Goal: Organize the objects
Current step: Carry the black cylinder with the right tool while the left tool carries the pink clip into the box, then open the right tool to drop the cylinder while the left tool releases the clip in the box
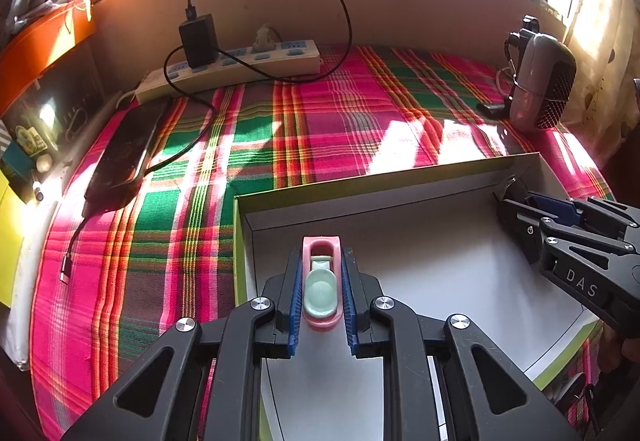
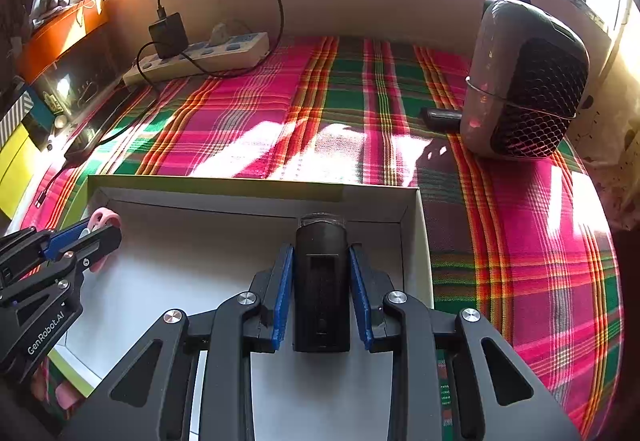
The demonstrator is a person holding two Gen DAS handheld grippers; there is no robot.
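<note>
A shallow white box with a green rim (image 1: 300,195) (image 2: 248,183) lies on the plaid cloth. My left gripper (image 1: 322,253) is shut on a small pink clip with a pale green insert (image 1: 321,283), held over the box's left part. That pink clip (image 2: 105,218) also shows in the right wrist view, in the left gripper (image 2: 102,227). My right gripper (image 2: 322,251) is shut on a black cylindrical device (image 2: 321,281) over the box's right part. In the left wrist view the right gripper (image 1: 505,197) reaches in near the box's far right corner.
A white power strip (image 1: 236,71) with a black charger (image 1: 197,38) and cable lies at the back. A dark phone (image 1: 126,153) rests at the left. A grey mesh speaker (image 2: 524,81) stands at the right, with a small black object (image 2: 442,118) beside it.
</note>
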